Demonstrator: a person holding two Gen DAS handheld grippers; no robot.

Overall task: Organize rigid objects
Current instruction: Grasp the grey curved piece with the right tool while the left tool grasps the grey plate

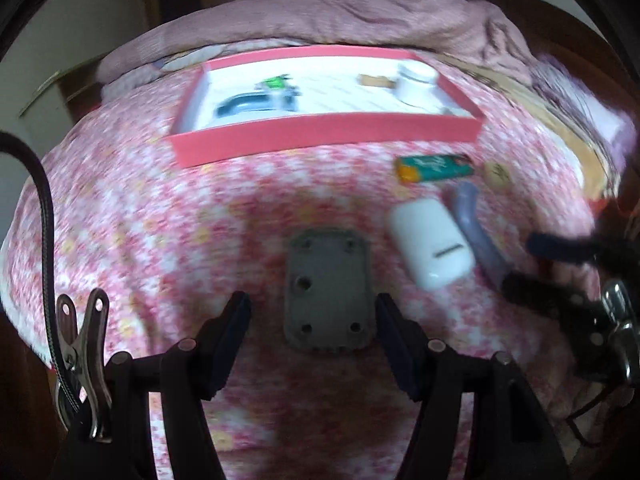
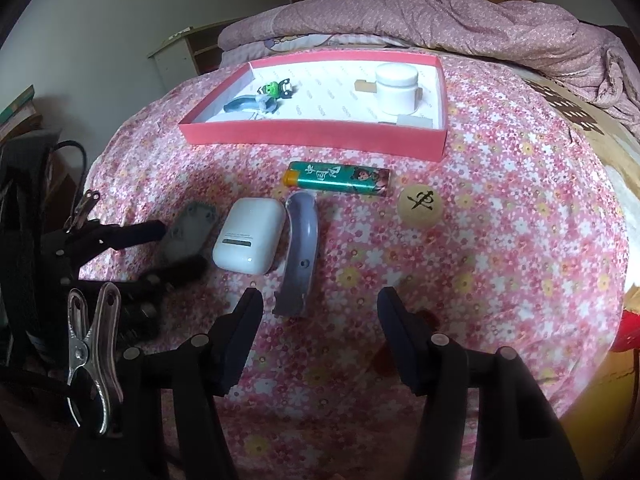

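On the pink floral bedsheet lie a grey plate with holes (image 1: 327, 296) (image 2: 188, 234), a white earbud case (image 1: 434, 243) (image 2: 249, 241), a curved grey-purple piece (image 1: 478, 236) (image 2: 298, 252), a green lighter (image 1: 436, 167) (image 2: 340, 179) and a round wooden chess piece (image 1: 496, 174) (image 2: 420, 205). My left gripper (image 1: 314, 308) is open, its jaws on either side of the grey plate. My right gripper (image 2: 320, 304) is open and empty, just short of the curved piece. The red box (image 1: 320, 142) (image 2: 312, 136) holds a white jar (image 2: 396, 87), a green toy (image 2: 276, 89) and a blue-grey curved piece (image 2: 248, 104).
A rumpled mauve blanket (image 2: 460, 20) lies behind the box. A shelf unit (image 2: 180, 56) stands by the wall at the far left. The right gripper shows at the left wrist view's right edge (image 1: 568, 264).
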